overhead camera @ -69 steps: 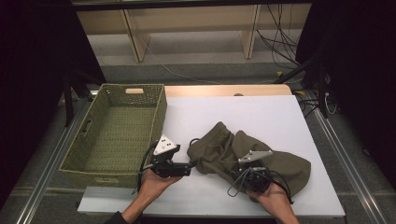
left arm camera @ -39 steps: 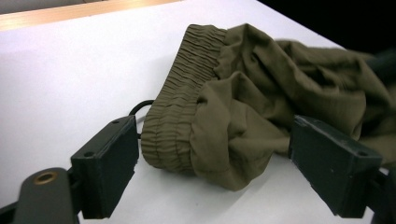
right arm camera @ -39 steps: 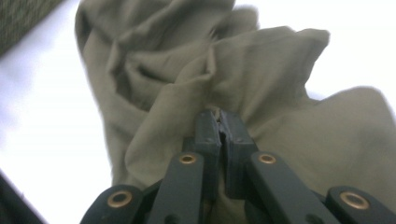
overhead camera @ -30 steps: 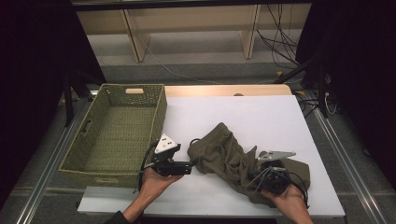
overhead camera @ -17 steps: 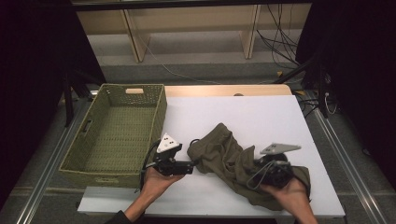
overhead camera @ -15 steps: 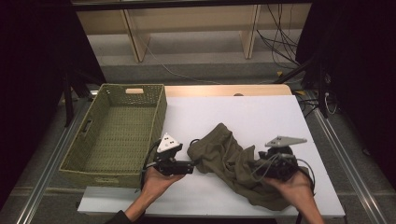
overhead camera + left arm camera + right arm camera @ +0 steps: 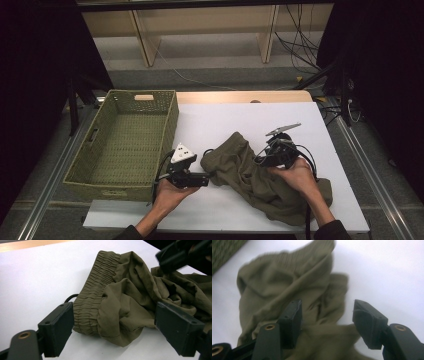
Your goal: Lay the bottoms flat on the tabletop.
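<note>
An olive-green garment (image 7: 240,162) with a gathered elastic waistband (image 7: 96,287) lies crumpled on the white table (image 7: 225,117). My left gripper (image 7: 207,179) rests at its left end, level with the table and pointing right. Its jaws stand open (image 7: 117,333), with the folded waistband edge lying loosely between them, untouched by the pads. My right gripper (image 7: 261,161) hovers over the middle of the garment, pointing left. Its jaws have just been opening and stand open (image 7: 329,320) above the cloth (image 7: 287,287), gripping nothing.
A green woven basket (image 7: 172,120) sits at the table's left side, close behind my left gripper; its corner (image 7: 222,250) is seen from the right gripper too. The right gripper's dark body (image 7: 180,255) shows beyond the garment. Bare tabletop lies beyond the garment.
The right gripper dragged the cloth toward the front right, let it go with jaws opening, and moved back left over the garment's middle. The left gripper stayed still.
</note>
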